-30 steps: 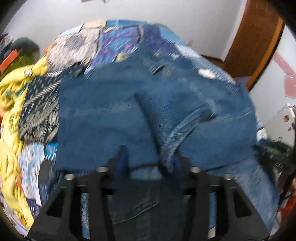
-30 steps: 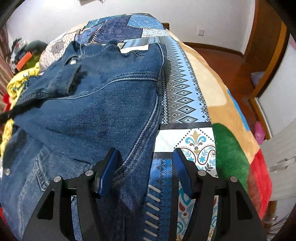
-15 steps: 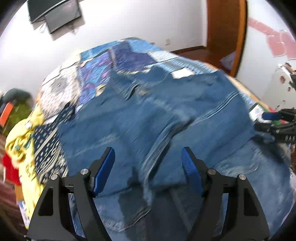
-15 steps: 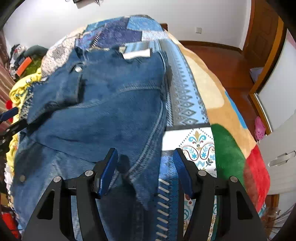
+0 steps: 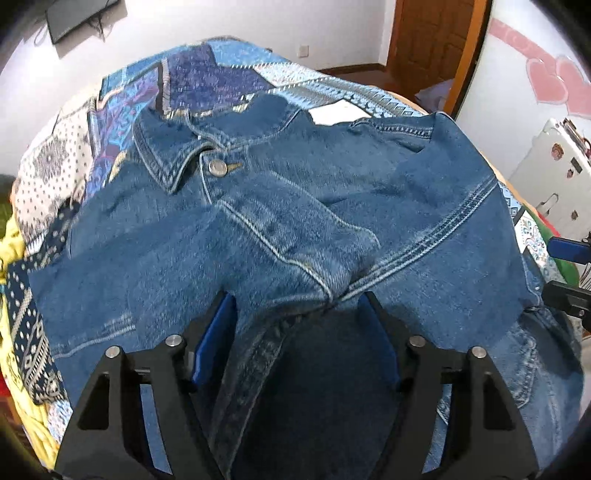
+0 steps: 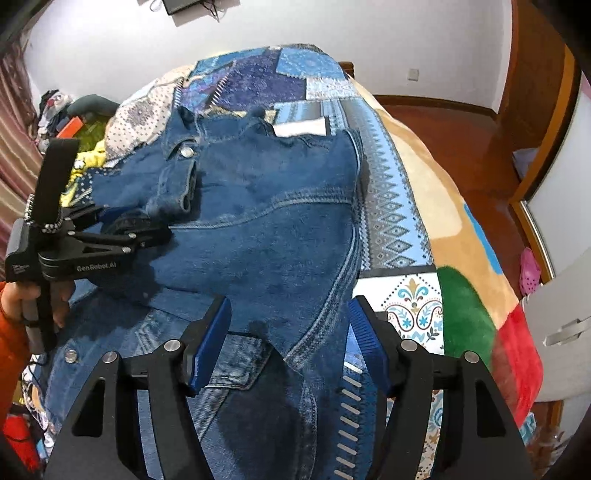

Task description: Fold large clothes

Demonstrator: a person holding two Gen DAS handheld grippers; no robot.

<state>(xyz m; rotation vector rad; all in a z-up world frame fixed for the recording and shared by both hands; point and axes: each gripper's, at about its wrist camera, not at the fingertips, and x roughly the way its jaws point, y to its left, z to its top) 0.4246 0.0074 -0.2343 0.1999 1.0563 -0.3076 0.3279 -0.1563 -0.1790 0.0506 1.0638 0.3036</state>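
Observation:
A blue denim jacket point(image 5: 258, 240) lies spread on the bed, collar and a metal button at the far end. One sleeve is folded across its front, and the sleeve's cuff point(image 5: 332, 273) ends between the fingers of my left gripper point(image 5: 299, 321). Those jaws are closing, but the pads stand clear of the denim. The right wrist view shows the jacket point(image 6: 277, 221) with its right side folded inward. My right gripper point(image 6: 290, 325) hovers over that folded edge, its jaws opening and the pads off the cloth. The left gripper point(image 6: 140, 225) appears there at the left, held by a hand in an orange sleeve.
A patchwork quilt point(image 6: 388, 203) covers the bed. Yellow cloth point(image 5: 14, 240) is bunched along the bed's left side. To the right stand a white cabinet point(image 6: 565, 314) and a wooden door point(image 5: 432, 33), with bare wooden floor point(image 6: 443, 122) beyond the bed.
My left gripper let go of the sleeve it held, rolled, and shifted sideways over the jacket. The sleeve now rests across the front. The right gripper stayed about where it was.

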